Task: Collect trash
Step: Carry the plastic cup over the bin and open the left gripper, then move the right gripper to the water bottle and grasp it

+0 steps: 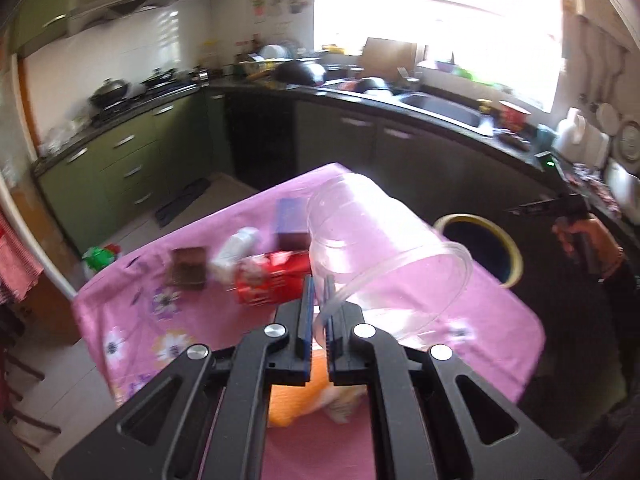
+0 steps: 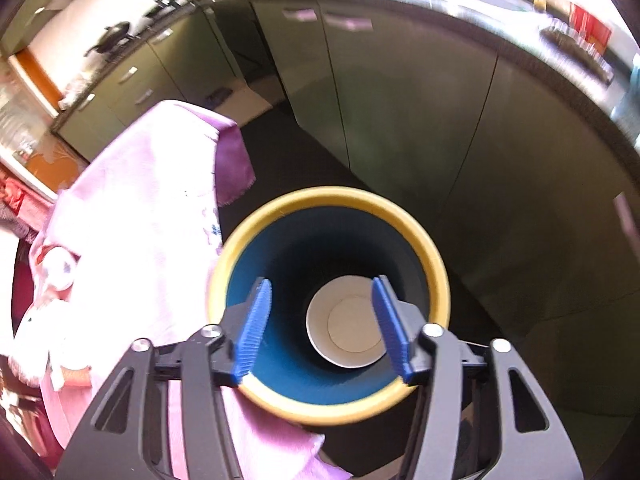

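Landmark: yellow-rimmed bin (image 2: 328, 408), blue inside, standing on the floor against the right edge of the desk (image 1: 460, 312).
Desk cover: pink flowered cloth (image 1: 132, 320); its edge hangs beside the bin.
Brown wallet-like item (image 1: 188, 272): lying flat on the cloth, farthest left of the bin; blurred.
White bottle (image 1: 236, 250): lying on its side, just right of the brown item, well left of the bin.
Red carton (image 1: 272, 280): lying on the cloth, touching or just beside the bottle; which of the two cannot be told.
Blue box (image 1: 290, 220): behind the red carton, left of the bin.
Orange wrapper (image 1: 296, 396): on the cloth under the left tongs, left of the bin.
Left tongs (image 1: 318, 312): together, clamped on the rim of the clear plastic cup (image 1: 380, 248).
Clear plastic cup: lifted off the cloth, tilted with its mouth toward the camera, left of the bin.
Right tongs (image 2: 322, 328): apart, nothing between the pads, held above the bin's mouth.
White paper cup (image 2: 348, 328): at the bottom of the bin, mouth up.
Hand (image 1: 580, 240): gripping the right tool's handle, seen just right of the bin in the left wrist view.
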`<control>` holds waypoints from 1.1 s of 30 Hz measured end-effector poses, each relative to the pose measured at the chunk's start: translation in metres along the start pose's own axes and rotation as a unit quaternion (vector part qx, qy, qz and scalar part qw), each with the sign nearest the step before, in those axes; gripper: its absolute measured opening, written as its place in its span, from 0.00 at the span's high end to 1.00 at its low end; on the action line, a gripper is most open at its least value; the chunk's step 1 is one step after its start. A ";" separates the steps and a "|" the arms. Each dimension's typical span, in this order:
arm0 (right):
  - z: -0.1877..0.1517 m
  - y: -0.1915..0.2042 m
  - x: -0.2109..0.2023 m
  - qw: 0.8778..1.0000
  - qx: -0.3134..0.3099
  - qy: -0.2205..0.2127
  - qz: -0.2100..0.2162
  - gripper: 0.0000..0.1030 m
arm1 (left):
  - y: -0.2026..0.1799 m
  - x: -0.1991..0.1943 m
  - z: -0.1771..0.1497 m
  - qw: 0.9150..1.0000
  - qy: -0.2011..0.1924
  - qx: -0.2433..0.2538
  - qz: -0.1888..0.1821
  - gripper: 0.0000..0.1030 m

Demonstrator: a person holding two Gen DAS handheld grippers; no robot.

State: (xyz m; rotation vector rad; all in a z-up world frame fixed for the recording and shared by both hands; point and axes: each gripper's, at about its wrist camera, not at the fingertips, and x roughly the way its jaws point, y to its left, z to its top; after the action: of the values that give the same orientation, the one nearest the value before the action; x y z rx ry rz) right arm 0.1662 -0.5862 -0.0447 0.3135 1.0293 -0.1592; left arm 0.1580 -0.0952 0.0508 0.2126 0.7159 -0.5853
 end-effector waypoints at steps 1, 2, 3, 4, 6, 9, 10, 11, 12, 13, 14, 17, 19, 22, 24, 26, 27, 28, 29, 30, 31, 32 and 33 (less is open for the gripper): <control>-0.005 0.002 -0.011 1.000 -0.008 -0.013 -0.001 0.45 | -0.016 0.001 0.006 1.000 0.000 0.008 -0.018 0.95; -0.011 0.003 -0.024 1.000 -0.016 -0.026 -0.004 0.44 | -0.035 0.003 0.012 0.999 0.001 0.017 -0.038 0.95; -0.017 0.004 -0.036 0.999 -0.022 -0.038 -0.005 0.44 | -0.052 0.007 0.019 0.998 0.004 0.025 -0.057 0.95; -0.024 0.005 -0.049 0.998 -0.026 -0.051 -0.004 0.44 | -0.069 0.013 0.024 0.997 0.008 0.034 -0.073 0.95; -0.037 0.000 -0.067 0.997 -0.029 -0.067 0.000 0.44 | -0.108 0.033 0.034 0.994 0.019 0.050 -0.100 0.95; -0.059 -0.013 -0.093 0.996 -0.023 -0.089 0.010 0.44 | -0.163 0.072 0.047 0.988 0.041 0.067 -0.134 0.95; -0.067 -0.018 -0.099 0.995 -0.020 -0.093 0.012 0.43 | -0.174 0.084 0.048 0.986 0.048 0.069 -0.141 0.95; -0.074 -0.023 -0.106 0.995 -0.016 -0.097 0.015 0.43 | -0.193 0.105 0.051 0.984 0.060 0.072 -0.150 0.95; -0.079 -0.030 -0.111 0.995 -0.012 -0.099 0.017 0.43 | -0.209 0.126 0.052 0.983 0.071 0.073 -0.150 0.95; -0.085 -0.036 -0.116 0.995 -0.008 -0.100 0.017 0.43 | -0.221 0.146 0.053 0.982 0.082 0.074 -0.151 0.95; -0.092 -0.043 -0.120 0.995 -0.006 -0.099 0.017 0.43 | -0.229 0.165 0.054 0.981 0.094 0.074 -0.155 0.95; -0.110 -0.060 -0.130 0.995 0.005 -0.100 0.012 0.43 | -0.252 0.226 0.052 0.978 0.129 0.072 -0.145 0.95; -0.117 -0.072 -0.133 0.995 0.013 -0.100 0.012 0.43 | -0.265 0.255 0.049 0.976 0.147 0.075 -0.139 0.95; -0.126 -0.083 -0.133 0.995 0.024 -0.096 0.012 0.42 | -0.281 0.293 0.045 0.975 0.165 0.077 -0.128 0.95; -0.131 -0.088 -0.131 0.995 0.026 -0.091 0.013 0.41 | -0.289 0.311 0.044 0.975 0.173 0.075 -0.114 0.95; -0.133 -0.090 -0.128 0.996 0.027 -0.087 0.015 0.38 | -0.292 0.324 0.042 0.975 0.183 0.074 -0.101 0.78; -0.131 -0.089 -0.126 0.996 0.025 -0.085 0.015 0.38 | -0.292 0.328 0.041 0.976 0.185 0.073 -0.094 0.54; -0.131 -0.088 -0.125 0.996 0.024 -0.083 0.017 0.38 | -0.291 0.327 0.042 0.977 0.181 0.069 -0.087 0.38; -0.130 -0.087 -0.124 0.996 0.024 -0.083 0.018 0.38 | -0.290 0.324 0.043 0.979 0.174 0.067 -0.085 0.36; -0.129 -0.086 -0.123 0.996 0.022 -0.082 0.018 0.38 | -0.289 0.318 0.043 0.979 0.169 0.069 -0.088 0.36; -0.128 -0.085 -0.122 0.996 0.021 -0.082 0.018 0.38 | -0.290 0.314 0.043 0.979 0.167 0.071 -0.093 0.36; -0.126 -0.083 -0.120 0.996 0.019 -0.082 0.018 0.38 | -0.287 0.301 0.043 0.979 0.161 0.070 -0.100 0.36; -0.125 -0.081 -0.119 0.996 0.018 -0.082 0.019 0.38 | -0.284 0.290 0.043 0.979 0.157 0.068 -0.107 0.36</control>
State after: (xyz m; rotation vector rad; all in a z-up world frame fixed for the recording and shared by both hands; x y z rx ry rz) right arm -0.0184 -0.6232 -0.0169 0.3465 0.8590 -0.1654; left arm 0.1947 -0.4693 -0.1081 0.3631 1.0126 -0.8185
